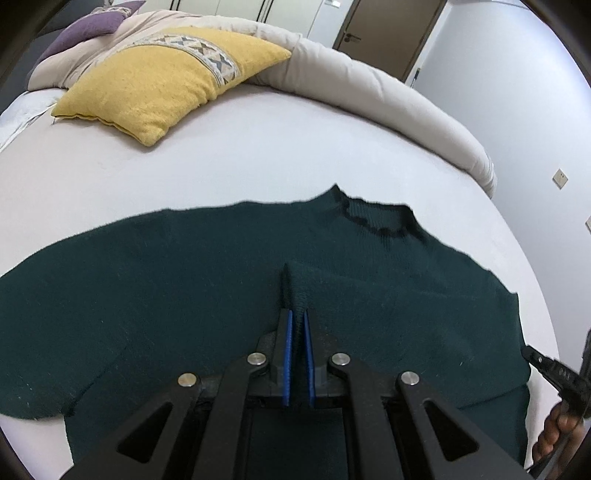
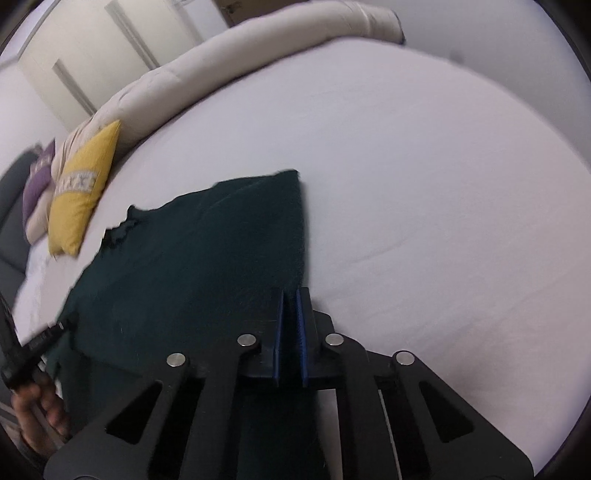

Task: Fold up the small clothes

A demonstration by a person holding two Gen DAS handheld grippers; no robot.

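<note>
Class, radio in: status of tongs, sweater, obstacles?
Left tongs shut on sweater fold. Right tongs shut on sweater edge. Sweater flat on bed. Pillow well clear.

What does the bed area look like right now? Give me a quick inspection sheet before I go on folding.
Surface: white bed sheet, smooth, a few faint creases.
Job's things: dark green sweater lying spread on the sheet, neckline away from the cameras.
Clutter: yellow pillow, purple pillow, rolled beige duvet along the far edge.
Grippers: left tool shut on a raised fold of the sweater; right tool shut on the sweater's edge.
Cables: nothing seen.
Surroundings: brown door, white walls, wall socket.
</note>
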